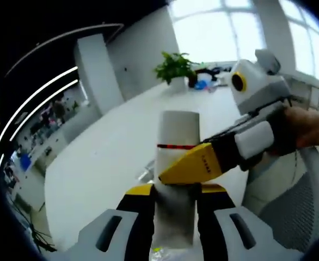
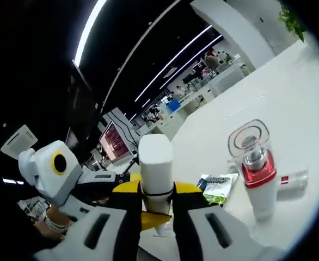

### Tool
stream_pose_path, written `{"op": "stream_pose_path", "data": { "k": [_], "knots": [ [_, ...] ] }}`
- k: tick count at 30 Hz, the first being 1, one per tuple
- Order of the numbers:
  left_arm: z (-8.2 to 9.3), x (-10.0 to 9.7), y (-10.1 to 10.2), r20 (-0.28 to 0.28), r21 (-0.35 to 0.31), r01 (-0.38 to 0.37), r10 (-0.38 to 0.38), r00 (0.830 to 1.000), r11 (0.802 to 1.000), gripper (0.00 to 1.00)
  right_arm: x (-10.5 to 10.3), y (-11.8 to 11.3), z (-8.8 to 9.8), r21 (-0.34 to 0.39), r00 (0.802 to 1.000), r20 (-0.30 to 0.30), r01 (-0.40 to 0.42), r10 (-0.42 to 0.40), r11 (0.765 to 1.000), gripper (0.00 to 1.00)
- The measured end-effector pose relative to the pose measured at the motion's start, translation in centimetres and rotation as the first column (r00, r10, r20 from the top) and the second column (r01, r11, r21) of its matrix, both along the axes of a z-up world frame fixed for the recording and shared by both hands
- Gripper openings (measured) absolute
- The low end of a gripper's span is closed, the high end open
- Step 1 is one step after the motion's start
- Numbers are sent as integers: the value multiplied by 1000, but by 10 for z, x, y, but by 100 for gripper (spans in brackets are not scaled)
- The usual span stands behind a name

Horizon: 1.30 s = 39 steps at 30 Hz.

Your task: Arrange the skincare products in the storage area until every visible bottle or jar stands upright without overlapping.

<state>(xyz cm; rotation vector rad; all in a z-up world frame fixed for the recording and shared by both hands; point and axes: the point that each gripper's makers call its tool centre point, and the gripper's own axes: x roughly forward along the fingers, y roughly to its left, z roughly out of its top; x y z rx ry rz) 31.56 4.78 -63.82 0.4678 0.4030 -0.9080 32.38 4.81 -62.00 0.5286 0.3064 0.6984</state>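
Now both tongs, left (image 1: 173, 191) and right (image 2: 157, 191), clamped on white bottle (image 1: 177, 142) above table (image 1: 94, 168).

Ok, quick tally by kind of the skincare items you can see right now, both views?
White tubes held in the jaws: 1, white tube
Upright bottles with a red band and clear cap: 1, bottle
Flat green-and-white sachets: 1, sachet
Total: 3

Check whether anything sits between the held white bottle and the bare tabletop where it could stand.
Both grippers, left and right, clamp the white bottle above the table. Nothing visibly blocks the way; the red-collared bottle and sachet stand aside.
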Motion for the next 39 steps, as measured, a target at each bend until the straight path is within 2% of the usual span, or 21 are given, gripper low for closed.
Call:
{"op": "stream_pose_path", "data": {
  "k": [3,7,12,16,18,22,26,28,31,33,34,37,39],
  "knots": [
    [-3,-1,0,6,0,2,-2,1000,1000,28,-1,1,-1,-26,1000,20,-7,8,1000,19],
    [-5,-2,0,19,-5,12,-12,1000,1000,29,-2,0,-4,16,1000,0,3,-3,1000,18],
    [-3,-1,-2,24,-48,14,-13,1000,999,30,0,-6,0,29,1000,12,19,-19,999,18],
    [-20,-1,9,-9,15,-6,6,1000,1000,31,1,-13,3,38,999,22,48,-49,998,18],
    [-24,0,14,-17,16,-22,23,1000,1000,32,3,-18,5,50,997,30,66,-68,997,18],
    [-34,2,32,-90,6,-81,81,993,997,36,6,-24,8,75,995,32,92,-95,993,18],
    [-37,2,43,-175,-69,-167,153,973,983,37,7,-25,13,100,994,45,97,-102,990,18],
    [-40,3,48,-177,-62,-181,168,970,982,37,8,-26,14,96,993,50,103,-108,990,18],
    [-49,1,55,-233,-59,-211,192,953,976,35,9,-27,16,110,992,54,106,-112,988,18],
    [-56,-9,52,-309,-60,-191,164,937,980,34,9,-28,20,129,991,70,107,-117,986,18],
    [-55,-6,52,-296,-72,-197,168,940,978,34,9,-28,22,134,990,75,109,-120,985,18],
    [-55,-13,42,-371,-138,-196,133,919,971,35,9,-28,25,143,989,88,107,-120,984,18],
    [-53,-9,41,-374,-172,-212,136,917,962,35,9,-29,28,164,988,94,104,-120,981,18]
  ]
}}
